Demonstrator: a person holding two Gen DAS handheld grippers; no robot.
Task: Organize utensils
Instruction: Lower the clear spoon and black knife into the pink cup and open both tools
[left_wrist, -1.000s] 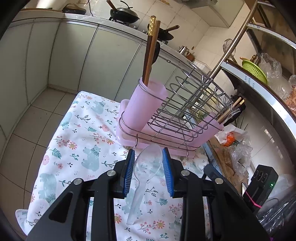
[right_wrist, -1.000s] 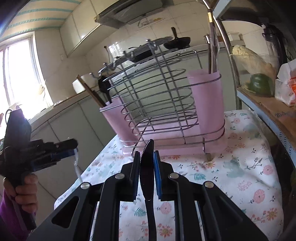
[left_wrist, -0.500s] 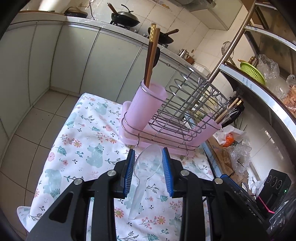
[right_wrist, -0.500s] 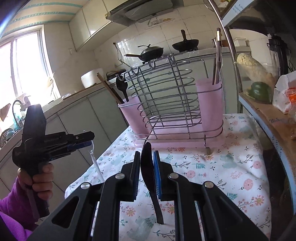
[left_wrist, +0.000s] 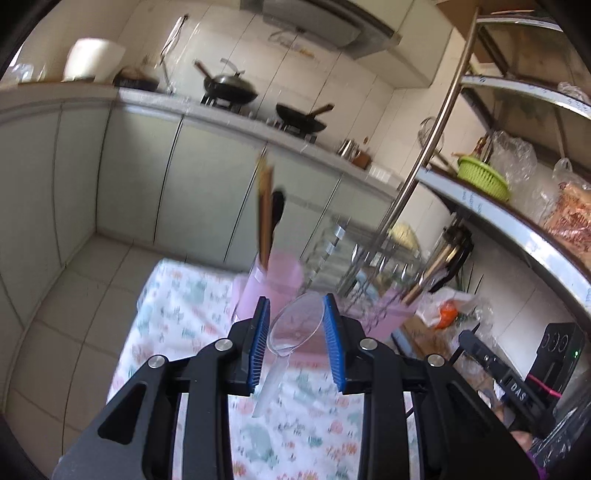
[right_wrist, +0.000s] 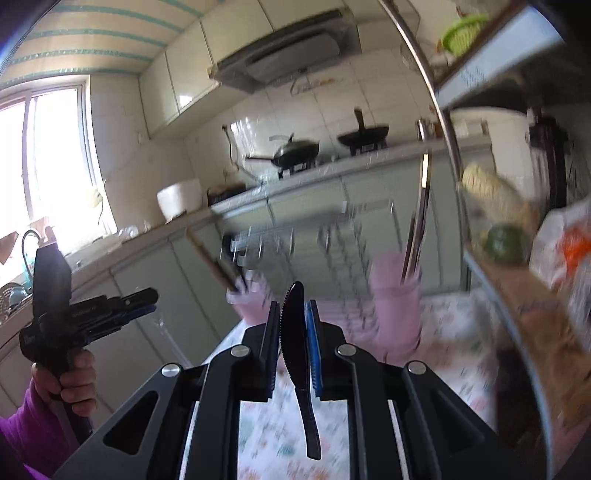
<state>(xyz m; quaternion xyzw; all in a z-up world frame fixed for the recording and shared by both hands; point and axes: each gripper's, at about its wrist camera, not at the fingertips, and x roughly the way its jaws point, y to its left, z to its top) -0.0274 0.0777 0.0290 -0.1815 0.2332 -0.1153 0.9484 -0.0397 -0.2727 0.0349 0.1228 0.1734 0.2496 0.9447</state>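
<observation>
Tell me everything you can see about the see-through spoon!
The clear plastic spoon is pinched by its bowl between the blue pads of the left gripper. Its bowl points up toward the blurry pink cup, and its thin handle hangs down over the flowery tablecloth, touching nothing else.

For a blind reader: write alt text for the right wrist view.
The right gripper clamps a black serrated plastic knife, tip up, above a floral tablecloth. Beyond, blurred, stands a wire dish rack with pink utensil cups; at left, a hand holds the left gripper.
</observation>
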